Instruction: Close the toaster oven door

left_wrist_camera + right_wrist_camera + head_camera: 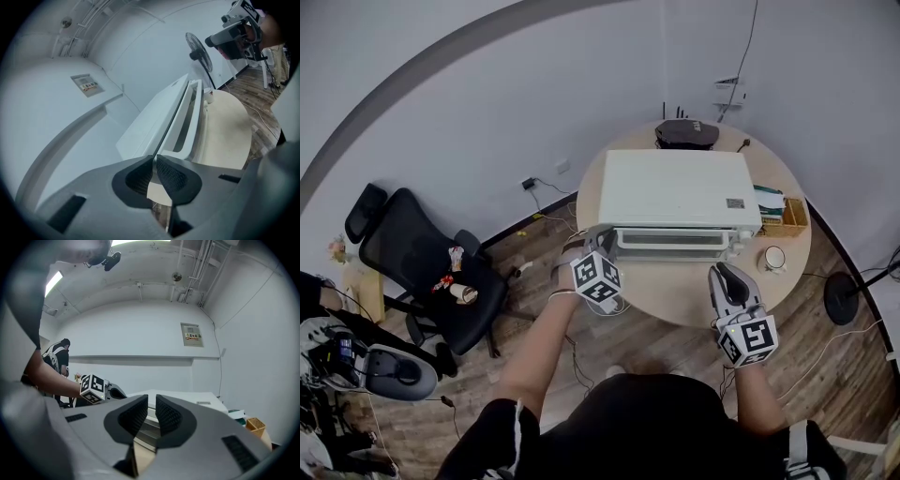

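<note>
Bench point(675, 302), round and pale, is seen right of centre in the head view. The white toaster oven point(675, 187) is set on its upper part, long axis running left to right across the frame. The oven door point(675, 246) is judged upright and all but shut. The left gripper point(600, 236), jaws narrowed to a slit with nothing clamped, is held at the door's left end. The right gripper point(724, 274), likewise narrow and empty, is kept farther off, lower right.
</note>
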A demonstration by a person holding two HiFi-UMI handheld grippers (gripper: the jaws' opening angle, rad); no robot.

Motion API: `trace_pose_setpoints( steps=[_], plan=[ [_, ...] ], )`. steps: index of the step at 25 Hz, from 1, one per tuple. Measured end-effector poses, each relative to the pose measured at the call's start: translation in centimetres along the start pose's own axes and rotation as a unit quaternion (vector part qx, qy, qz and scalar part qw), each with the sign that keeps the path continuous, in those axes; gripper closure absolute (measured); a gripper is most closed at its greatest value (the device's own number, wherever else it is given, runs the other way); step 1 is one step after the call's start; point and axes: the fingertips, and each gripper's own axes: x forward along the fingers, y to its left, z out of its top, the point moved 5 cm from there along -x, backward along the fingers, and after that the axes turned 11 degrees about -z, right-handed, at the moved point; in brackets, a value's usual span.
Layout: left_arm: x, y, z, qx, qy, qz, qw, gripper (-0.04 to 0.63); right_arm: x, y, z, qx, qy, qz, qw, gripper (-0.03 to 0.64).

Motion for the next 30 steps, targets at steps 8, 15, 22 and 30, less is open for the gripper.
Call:
trace_pose_setpoints(
  steps=[8,15,22,30],
  plan=[
    [0.3,0.0,-0.1,0.006,0.008,0.025,0.9996,0.571,-0.7,-0.5,-0.1,-0.003,-0.001,-0.007,1.000,0.571],
    [-1.9,-0.4,-0.2,-0.050,-0.015,0.054,0.9972,0.574,-1.1,-0.4,-0.2,-0.002,0.003,-0.009,1.000,0.569],
    [-4.4,-1.6,0.3,-0.105,-0.070,0.077,0.9890,0.589,-0.8,0.1,-0.2,0.001,0.004,-0.002,1.000,0.569],
    [-6.3,-4.8,0.7,-0.295,-0.210,-0.015,0.9319,0.589,-0.7,0.4,0.4,-0.019,-0.021,-0.011,1.000,0.618]
  ],
)
